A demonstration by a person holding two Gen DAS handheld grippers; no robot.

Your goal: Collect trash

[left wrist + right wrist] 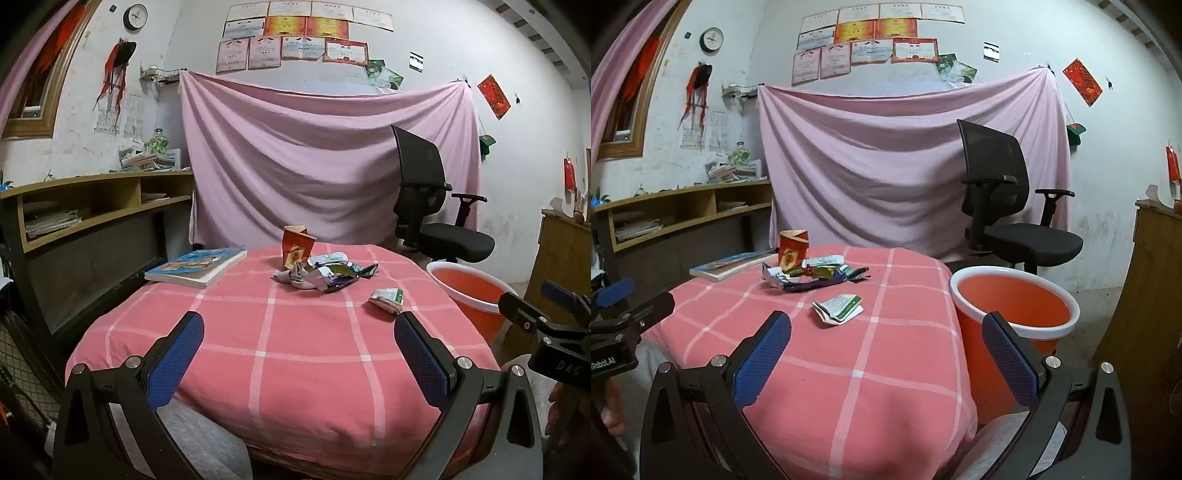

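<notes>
A pile of crumpled wrappers (325, 275) (812, 276) lies at the far side of the pink checked table (280, 354) (849, 369). A crushed red paper cup (296, 248) (792, 248) stands just behind the pile. A separate green and white wrapper (387, 300) (837, 308) lies nearer, to the right. An orange bin (471, 295) (1012, 314) stands on the floor to the right of the table. My left gripper (299, 332) is open and empty over the near edge. My right gripper (886, 332) is open and empty, between table and bin.
A book (197, 266) (729, 265) lies at the table's far left. A black office chair (432, 210) (1004, 206) stands behind the bin. A wooden shelf unit (92, 206) runs along the left and a wooden cabinet (1145, 280) stands at the right.
</notes>
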